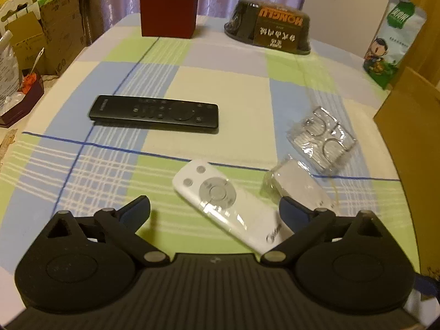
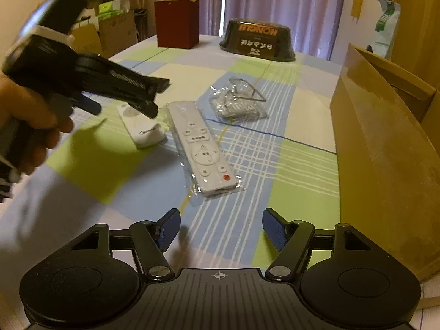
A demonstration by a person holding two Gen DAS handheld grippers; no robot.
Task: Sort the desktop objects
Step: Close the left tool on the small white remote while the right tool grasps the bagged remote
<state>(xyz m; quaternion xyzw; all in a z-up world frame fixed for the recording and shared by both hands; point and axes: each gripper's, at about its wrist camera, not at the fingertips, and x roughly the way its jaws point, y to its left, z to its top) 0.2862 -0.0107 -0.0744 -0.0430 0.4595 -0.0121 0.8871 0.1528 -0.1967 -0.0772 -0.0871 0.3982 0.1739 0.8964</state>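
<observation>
Left wrist view: left tongs (image 1: 214,209) spread wide, gripping nothing, hovering low over a checked tabletop (image 1: 220,82) of green, blue and cream squares. Between the blue pads (image 1: 136,210), a short white remote (image 1: 228,206) lying diagonally, round dial toward the far end, near end running under the right-hand pad. Just beside it to the right, a bagged white remote (image 1: 297,187), mostly hidden behind that pad. Farther right, a clear bag of metal rings (image 1: 320,137), flat on the cloth. Farther out and to the left, a black remote (image 1: 154,112) lying crosswise, well apart from the white ones. At the far edge, a dark red box (image 1: 169,4) upright and a black packaged bowl (image 1: 268,30) with an orange label. At the right margin, a brown cardboard box (image 1: 407,126) and a printed green-and-white bag (image 1: 393,38). Right wrist view: right tongs (image 2: 221,229) likewise wide apart and empty, above the cloth nearer the edge. Straight ahead, the bagged white remote (image 2: 202,148) lengthwise, red button at the near end, plastic sleeve around it. Left of it, close by, the short white remote (image 2: 143,129), far end covered by the left tongs (image 2: 150,97), held in a hand (image 2: 30,126) at the left edge, blurred. Beyond, the bag of metal rings (image 2: 238,103); along the right, the open cardboard box (image 2: 385,143); at the back, the red box (image 2: 177,23) and the black bowl (image 2: 258,41).
</observation>
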